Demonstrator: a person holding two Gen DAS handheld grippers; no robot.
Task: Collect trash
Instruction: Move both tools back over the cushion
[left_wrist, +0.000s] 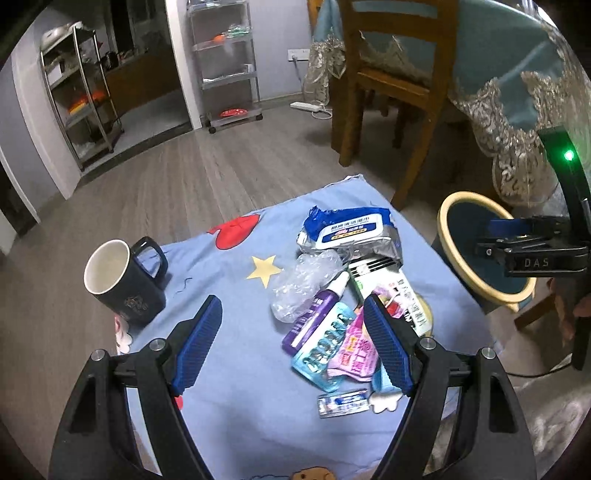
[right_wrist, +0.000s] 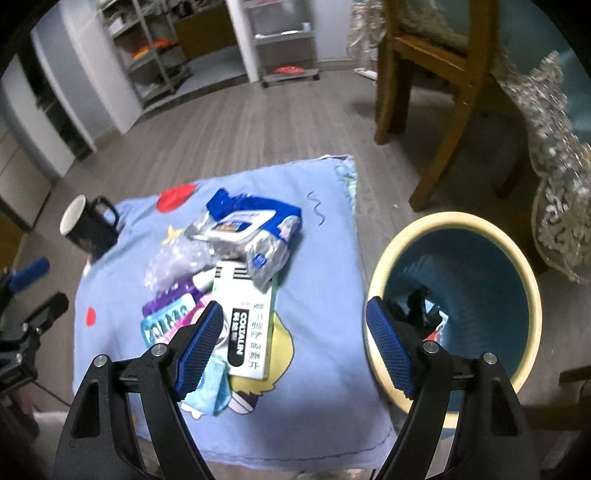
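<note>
Fingers (left_wrist: 199, 345) on both our grippers stand apart, empty. We judge the crumpled clear wrapper (left_wrist: 303, 284) light, springy and slippery; pinch its bunched middle, then the bin (right_wrist: 456, 299).

Home dining room: wooden chair (left_wrist: 388, 74), lace-trimmed tablecloth (left_wrist: 517, 103), shelving rack (left_wrist: 79, 96).

bin (right_wrist: 480, 236) contents unclear, box (left_wrist: 397, 291) partly hidden

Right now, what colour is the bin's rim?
Pale cream-yellow, around a dark teal inside; the bin shows best in the right wrist view.
</note>
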